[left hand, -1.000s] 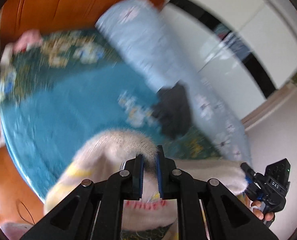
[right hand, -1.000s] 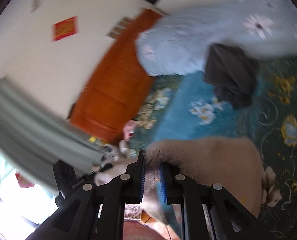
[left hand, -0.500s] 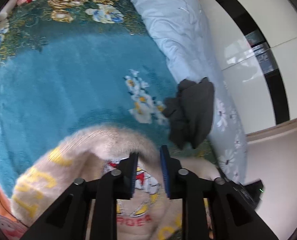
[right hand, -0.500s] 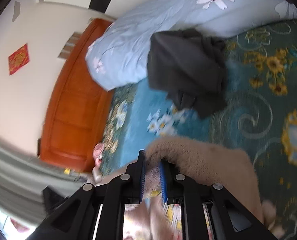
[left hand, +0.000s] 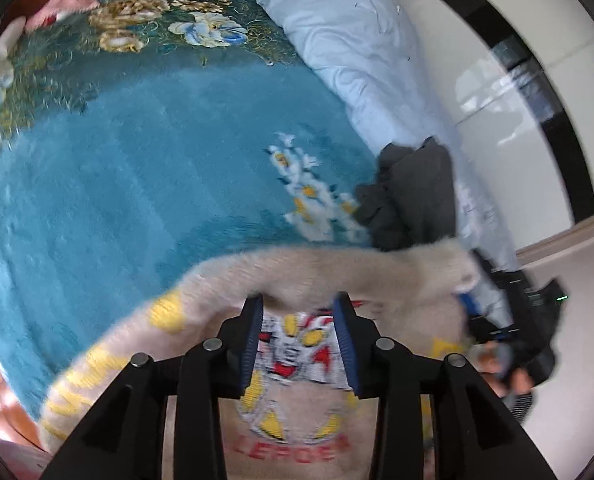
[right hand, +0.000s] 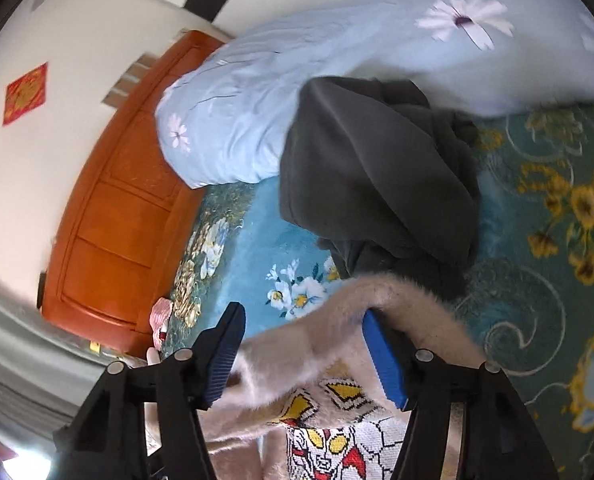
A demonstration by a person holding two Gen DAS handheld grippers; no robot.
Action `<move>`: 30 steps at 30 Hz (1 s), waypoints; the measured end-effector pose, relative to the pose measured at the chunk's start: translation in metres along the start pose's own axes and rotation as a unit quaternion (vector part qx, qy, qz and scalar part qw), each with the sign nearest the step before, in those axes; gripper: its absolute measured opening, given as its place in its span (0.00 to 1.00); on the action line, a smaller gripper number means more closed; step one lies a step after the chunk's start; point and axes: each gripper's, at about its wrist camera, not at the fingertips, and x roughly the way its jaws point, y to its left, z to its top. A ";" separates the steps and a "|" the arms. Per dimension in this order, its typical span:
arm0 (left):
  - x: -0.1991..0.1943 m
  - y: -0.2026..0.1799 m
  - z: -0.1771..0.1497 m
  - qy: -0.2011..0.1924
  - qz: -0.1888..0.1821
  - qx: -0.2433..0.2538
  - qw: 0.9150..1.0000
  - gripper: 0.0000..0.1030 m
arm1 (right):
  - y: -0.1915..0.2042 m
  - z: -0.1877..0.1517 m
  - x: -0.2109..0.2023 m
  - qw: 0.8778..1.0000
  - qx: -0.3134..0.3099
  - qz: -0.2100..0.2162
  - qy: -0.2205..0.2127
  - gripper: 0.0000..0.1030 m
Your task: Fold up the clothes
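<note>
Left gripper [left hand: 300, 320] and right gripper [right hand: 303, 334] both opening.

Blue floral blanket [left hand: 145, 184], pale blue daisy-print pillow [right hand: 297, 92], orange wooden headboard [right hand: 117, 216].

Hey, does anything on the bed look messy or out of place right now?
Yes. A dark grey garment lies crumpled in a heap, half on the light blue pillow and half on the blanket, unfolded. The beige sweater edge overlaps its near end.
</note>
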 end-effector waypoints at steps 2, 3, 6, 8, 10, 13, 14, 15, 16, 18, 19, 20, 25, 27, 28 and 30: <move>0.009 0.001 0.009 0.005 0.029 0.012 0.999 0.37 | 0.003 0.002 -0.001 1.000 -0.006 -0.009 -0.005 0.65; 0.013 0.002 0.016 0.005 0.044 0.011 0.999 0.37 | 0.005 0.002 -0.003 1.000 -0.007 -0.009 -0.008 0.65; 0.014 0.001 0.038 -0.007 0.072 0.003 0.997 0.37 | 0.013 -0.001 -0.015 1.000 -0.001 0.009 -0.016 0.66; 0.012 -0.004 0.050 -0.020 0.083 0.010 0.996 0.37 | 0.022 -0.005 -0.030 0.999 -0.023 0.008 -0.026 0.66; 0.004 -0.012 0.058 -0.043 0.094 0.034 0.994 0.39 | 0.029 -0.009 -0.045 0.999 -0.042 0.007 -0.032 0.66; -0.002 -0.015 0.065 -0.050 0.097 0.044 0.993 0.39 | 0.032 -0.023 -0.064 0.997 -0.073 -0.016 -0.028 0.67; -0.003 -0.012 0.062 -0.045 0.083 0.040 0.995 0.39 | 0.031 -0.030 -0.070 0.996 -0.084 -0.029 -0.028 0.67; -0.004 -0.010 0.059 -0.039 0.069 0.036 0.996 0.40 | 0.030 -0.036 -0.076 0.994 -0.094 -0.042 -0.028 0.67; -0.005 -0.007 0.055 -0.033 0.056 0.032 0.997 0.42 | 0.027 -0.043 -0.081 0.993 -0.103 -0.056 -0.026 0.67; -0.005 0.003 0.041 -0.023 0.047 0.030 0.998 0.43 | 0.012 -0.059 -0.084 0.990 -0.112 -0.088 -0.013 0.67; -0.005 0.009 0.034 -0.020 0.047 0.028 0.998 0.43 | 0.002 -0.069 -0.083 0.989 -0.114 -0.099 0.002 0.67; -0.006 0.014 0.028 -0.020 0.052 0.025 0.998 0.43 | -0.007 -0.078 -0.082 0.987 -0.113 -0.110 0.015 0.67; -0.003 0.026 0.017 -0.012 0.079 0.028 0.996 0.43 | -0.048 -0.111 -0.071 0.979 -0.088 -0.168 0.069 0.66; -0.003 0.024 0.018 -0.012 0.088 0.037 0.995 0.43 | -0.060 -0.114 -0.069 0.980 -0.061 -0.172 0.081 0.50; -0.001 0.023 0.020 -0.011 0.093 0.041 0.995 0.43 | -0.063 -0.112 -0.069 0.981 -0.052 -0.167 0.082 0.41; -0.001 0.021 0.025 -0.014 0.112 0.047 0.993 0.43 | -0.067 -0.104 -0.069 0.981 -0.046 -0.175 0.076 0.11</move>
